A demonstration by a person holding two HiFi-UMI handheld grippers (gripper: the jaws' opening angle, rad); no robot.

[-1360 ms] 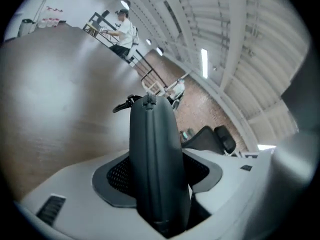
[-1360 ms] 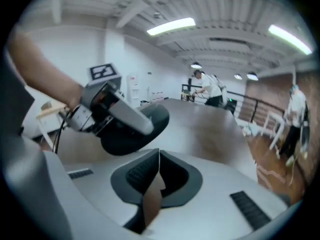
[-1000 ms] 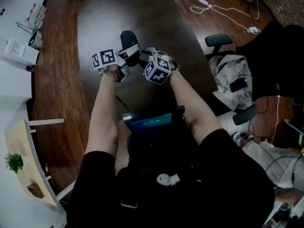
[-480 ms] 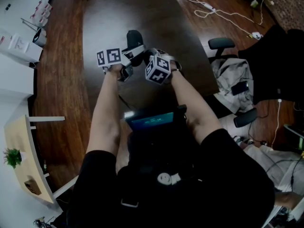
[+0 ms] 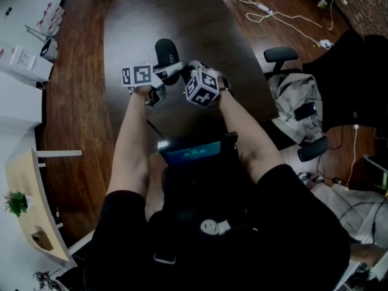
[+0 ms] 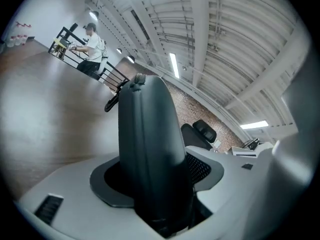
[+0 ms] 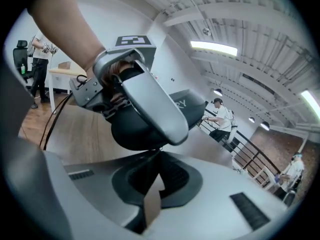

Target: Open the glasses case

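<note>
The dark glasses case is held over the dark table, between both grippers. My left gripper has the case standing between its jaws, which are opening while the pads still hold its sides. One left finger lies across the case in the right gripper view. My right gripper comes in from the right. Its jaws are shut on a thin tan flap at the case's lower edge.
A lit screen rests on the person's lap below the hands. An office chair with clothes stands at the right, with cables on the floor behind it. A white desk is at the left. People stand far off in both gripper views.
Both hands stay nearly in place. The left gripper's marker cube has rolled slightly, and the case has tilted a little with it.
</note>
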